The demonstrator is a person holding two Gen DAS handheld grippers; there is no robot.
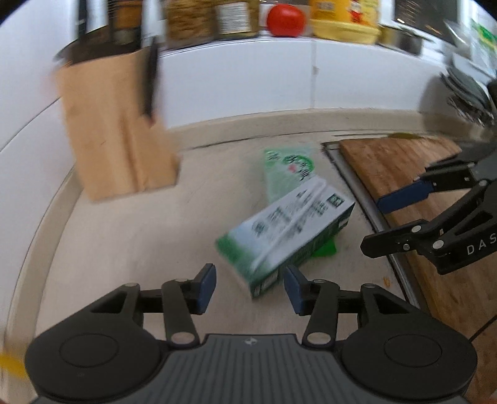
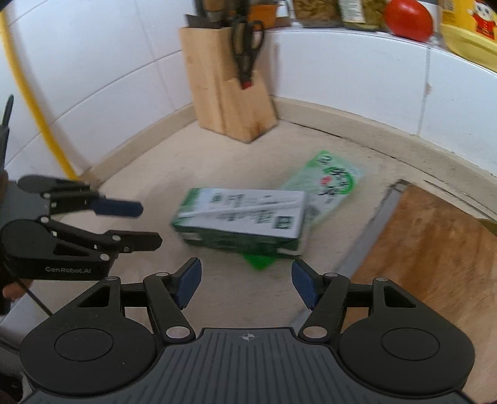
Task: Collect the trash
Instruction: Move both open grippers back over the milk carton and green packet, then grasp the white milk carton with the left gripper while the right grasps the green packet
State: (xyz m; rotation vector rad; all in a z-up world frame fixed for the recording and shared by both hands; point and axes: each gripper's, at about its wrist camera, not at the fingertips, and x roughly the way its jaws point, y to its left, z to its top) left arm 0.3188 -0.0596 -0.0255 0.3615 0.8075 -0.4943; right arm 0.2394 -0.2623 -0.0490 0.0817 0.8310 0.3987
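Observation:
A green and white carton (image 1: 285, 230) lies on its side on the beige counter, on top of a flat green wrapper (image 1: 289, 167). Both also show in the right wrist view, the carton (image 2: 242, 217) and the wrapper (image 2: 329, 183). My left gripper (image 1: 250, 287) is open and empty, its fingers just short of the carton's near corner. My right gripper (image 2: 245, 281) is open and empty, just in front of the carton's long side. A small green piece (image 2: 259, 261) sticks out from under the carton. Each gripper shows in the other's view, the right gripper (image 1: 394, 222) and the left gripper (image 2: 141, 223).
A wooden knife block (image 2: 226, 90) with scissors stands in the corner behind the trash. A wooden cutting board (image 1: 413, 174) lies to the right over a metal rim. A tomato (image 1: 285, 20), jars and a yellow container sit on the tiled ledge. A yellow pipe (image 2: 34, 102) runs down the left wall.

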